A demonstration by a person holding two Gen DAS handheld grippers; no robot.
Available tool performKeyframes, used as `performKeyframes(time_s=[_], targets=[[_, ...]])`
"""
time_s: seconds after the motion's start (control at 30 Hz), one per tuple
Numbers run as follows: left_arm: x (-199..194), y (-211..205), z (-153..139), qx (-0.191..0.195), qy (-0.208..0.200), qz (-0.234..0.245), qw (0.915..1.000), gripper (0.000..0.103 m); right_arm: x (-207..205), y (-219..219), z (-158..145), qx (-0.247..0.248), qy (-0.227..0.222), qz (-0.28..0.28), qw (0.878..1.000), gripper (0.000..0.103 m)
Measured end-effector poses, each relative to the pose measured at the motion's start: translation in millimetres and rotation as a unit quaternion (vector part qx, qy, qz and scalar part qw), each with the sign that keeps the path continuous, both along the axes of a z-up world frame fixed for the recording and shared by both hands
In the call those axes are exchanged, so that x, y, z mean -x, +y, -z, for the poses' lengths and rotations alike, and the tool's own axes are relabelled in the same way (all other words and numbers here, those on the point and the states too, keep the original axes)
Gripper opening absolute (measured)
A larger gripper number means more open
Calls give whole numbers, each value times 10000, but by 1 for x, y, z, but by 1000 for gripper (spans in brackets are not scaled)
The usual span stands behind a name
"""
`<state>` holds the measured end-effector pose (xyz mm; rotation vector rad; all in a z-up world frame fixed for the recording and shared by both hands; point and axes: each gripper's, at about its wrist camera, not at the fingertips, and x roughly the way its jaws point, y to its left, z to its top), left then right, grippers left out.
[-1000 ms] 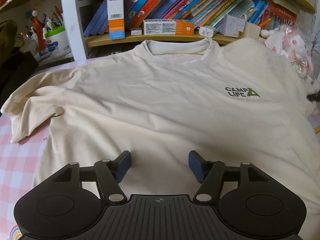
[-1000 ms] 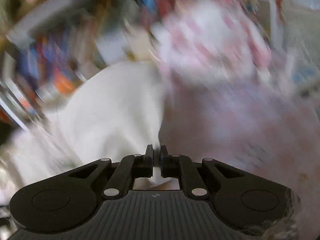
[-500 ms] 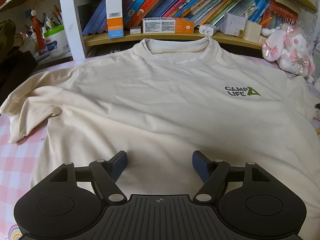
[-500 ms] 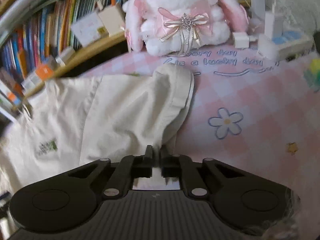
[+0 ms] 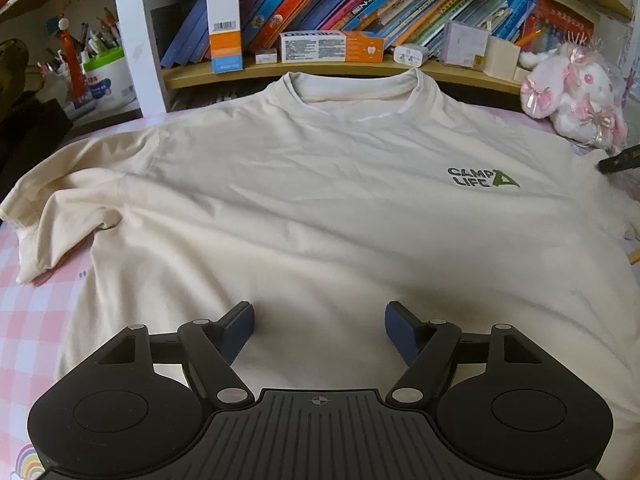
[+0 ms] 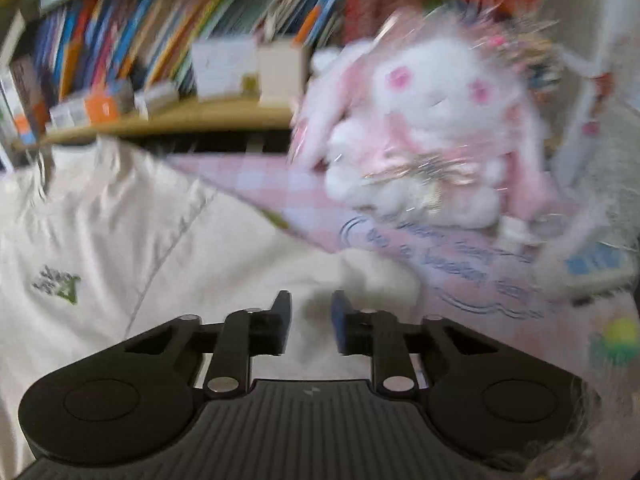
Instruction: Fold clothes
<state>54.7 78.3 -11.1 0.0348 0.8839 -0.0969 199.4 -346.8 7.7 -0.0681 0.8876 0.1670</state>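
Hovering wide open, empty, over cream T-shirt (image 5: 320, 208) hem: left gripper (image 5: 319, 330). Partly open, holding nothing, above sleeve at three o'clock: right gripper (image 6: 311, 316).

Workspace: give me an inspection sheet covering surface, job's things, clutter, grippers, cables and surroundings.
Surface: pink checked cloth with printed flowers and writing.
Job's things: cream T-shirt lies flat, front up, collar toward the shelf, not yet folded; one sleeve is rumpled at the edge.
Clutter: plush bunny sits on the cloth beside the shirt's shoulder.
Grippers: left gripper open, above the shirt's lower part; right gripper open, over the other sleeve, view blurred.
Cables: nothing seen.
Surroundings: bookshelf with leaning books and small boxes behind the shirt; pen tub to one side.
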Motion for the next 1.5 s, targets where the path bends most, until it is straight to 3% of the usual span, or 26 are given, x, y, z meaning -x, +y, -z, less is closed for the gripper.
performKeyframes(time_s=[0.1, 0.27, 0.4, 0.63, 0.9, 1.07, 1.2, 1.27, 1.33, 1.4, 1.43, 1.5], targets=[[-1, 2, -2, 28, 45, 18, 10000, 74, -21, -1, 19, -15, 260, 248, 9994, 19], [-1, 7, -5, 82, 76, 25, 9999, 74, -52, -7, 23, 161, 88, 707, 9973, 21], [5, 33, -23, 133, -232, -236, 9994, 74, -49, 0, 18, 245, -51, 713, 9971, 31], [1, 86, -49, -105, -527, -842, 9950, 74, 15, 33, -6, -368, -319, 17, 9988, 37], [13, 138, -45, 30, -544, -1739, 9833, 74, 96, 62, 1, -616, 44, -321, 9976, 45], [-6, 171, -47, -552, -756, -1839, 9785, 75, 151, 75, 8, -372, 232, -151, 9989, 49], [-39, 202, -42, -876, -827, -1587, 9800, 75, 192, 86, 12, -127, 295, 109, 9994, 50], [-58, 218, -36, -795, -793, -1406, 9837, 75, 210, 94, 14, -23, 367, 328, 9988, 50], [-78, 238, -30, -474, -751, -1376, 9865, 75, 223, 104, 15, 22, 418, 504, 9979, 50], [-85, 267, -25, 41, -625, -2078, 9762, 75, 232, 111, 15, 85, 447, 703, 9965, 50], [-87, 283, -22, 312, -541, -2512, 9659, 74, 236, 114, 15, 121, 457, 807, 9956, 50], [-92, 314, -17, 850, -369, -3357, 9374, 71, 244, 120, 15, 193, 476, 1016, 9935, 50]])
